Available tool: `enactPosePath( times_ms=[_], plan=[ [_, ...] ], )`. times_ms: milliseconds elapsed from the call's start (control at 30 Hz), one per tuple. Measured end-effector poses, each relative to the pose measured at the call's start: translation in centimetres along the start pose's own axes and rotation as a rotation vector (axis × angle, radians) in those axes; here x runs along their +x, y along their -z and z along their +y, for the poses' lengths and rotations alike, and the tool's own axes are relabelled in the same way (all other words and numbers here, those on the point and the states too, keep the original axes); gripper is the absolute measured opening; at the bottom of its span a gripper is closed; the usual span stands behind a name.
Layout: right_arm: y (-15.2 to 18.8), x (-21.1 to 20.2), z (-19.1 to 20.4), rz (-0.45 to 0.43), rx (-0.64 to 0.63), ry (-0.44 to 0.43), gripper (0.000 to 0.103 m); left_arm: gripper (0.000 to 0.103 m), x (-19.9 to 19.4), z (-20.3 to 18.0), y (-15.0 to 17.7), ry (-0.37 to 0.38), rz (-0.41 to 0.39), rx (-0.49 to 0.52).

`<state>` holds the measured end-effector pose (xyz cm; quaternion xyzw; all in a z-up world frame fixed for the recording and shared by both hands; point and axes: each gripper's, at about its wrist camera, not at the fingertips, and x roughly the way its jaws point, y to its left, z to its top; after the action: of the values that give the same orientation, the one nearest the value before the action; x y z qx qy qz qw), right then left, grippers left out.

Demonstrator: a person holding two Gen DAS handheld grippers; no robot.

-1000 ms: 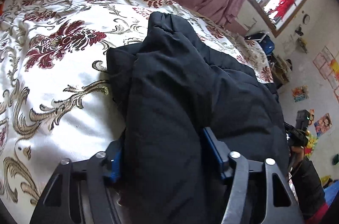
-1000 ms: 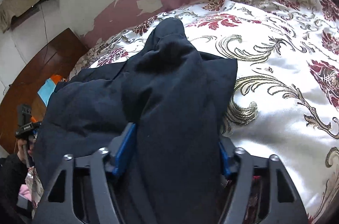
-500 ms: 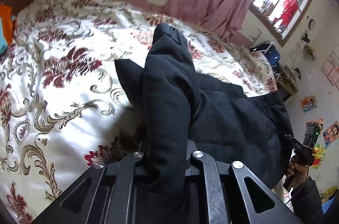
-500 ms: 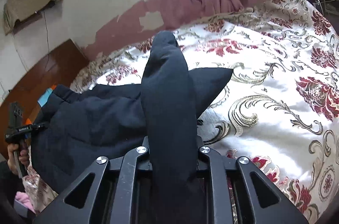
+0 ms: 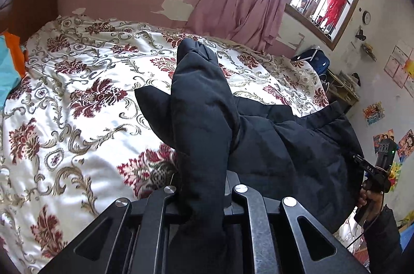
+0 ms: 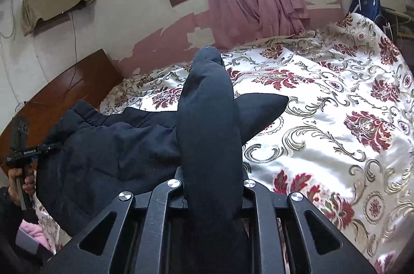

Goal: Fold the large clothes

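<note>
A large black padded jacket [image 5: 284, 152] lies on a bed and hangs off its near edge. My left gripper [image 5: 204, 199] is shut on a thick fold of the jacket, which rises in a ridge between the jaws and hides the pads. My right gripper [image 6: 212, 193] is shut on another fold of the jacket [image 6: 103, 152], lifted the same way. Each gripper shows in the other's view: the right one [image 5: 380, 165] at the far right in a hand, the left one [image 6: 20, 144] at the far left.
The bed carries a white quilt [image 5: 77, 118] with red and gold flowers [image 6: 336, 144]. A wooden headboard [image 6: 72, 90] stands on one side. Pink curtains [image 5: 245, 2] hang at the windows. A blue bag [image 5: 315, 61] and a small shelf stand beyond the bed.
Both grippers closed from open onto folds of the jacket, then rose and pulled back. The jacket's near part lifted off the quilt with them, and more of the room came into view.
</note>
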<state>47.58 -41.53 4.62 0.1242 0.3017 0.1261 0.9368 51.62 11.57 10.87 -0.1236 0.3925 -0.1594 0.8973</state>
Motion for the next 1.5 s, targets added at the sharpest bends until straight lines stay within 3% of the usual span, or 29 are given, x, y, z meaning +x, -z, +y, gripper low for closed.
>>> enactPosePath(
  times_ms=[433, 600, 733, 800, 867, 933, 1000, 1133, 1500],
  plan=[
    [4.4, -2.7, 1.0, 0.05, -0.027, 0.033, 0.014, 0.012, -0.3, 0.6, 5.5, 0.004, 0.057, 0.006],
    [5.9, -1.1, 0.0, 0.063, -0.013, 0.088, 0.017, 0.016, 1.6, 1.4, 7.3, -0.063, 0.082, 0.009],
    [7.1, 0.1, -0.4, 0.113, -0.034, 0.172, 0.038, 0.028, 2.8, 2.6, 8.3, -0.131, 0.125, -0.027],
    [7.5, 0.4, -0.4, 0.128, -0.033, 0.186, 0.054, 0.044, 2.8, 3.3, 8.7, -0.161, 0.128, -0.081],
    [7.9, 0.3, -0.5, 0.117, -0.028, 0.194, 0.073, 0.06, 2.2, 3.2, 9.0, -0.246, 0.088, -0.095],
    [8.2, -0.1, -0.3, 0.093, -0.031, 0.211, 0.084, 0.072, 1.2, 2.7, 9.3, -0.329, 0.019, -0.072],
    [8.4, -0.5, -0.1, 0.071, -0.039, 0.227, 0.089, 0.08, 0.0, 1.8, 9.5, -0.381, -0.043, -0.039],
    [8.4, -1.9, 0.9, 0.017, -0.061, 0.242, 0.093, 0.082, -1.6, -0.8, 10.2, -0.449, -0.119, 0.033],
    [9.4, -7.9, 5.4, -0.163, -0.137, 0.236, 0.101, 0.103, -6.3, -7.1, 14.0, -0.407, -0.327, 0.082]
  ],
)
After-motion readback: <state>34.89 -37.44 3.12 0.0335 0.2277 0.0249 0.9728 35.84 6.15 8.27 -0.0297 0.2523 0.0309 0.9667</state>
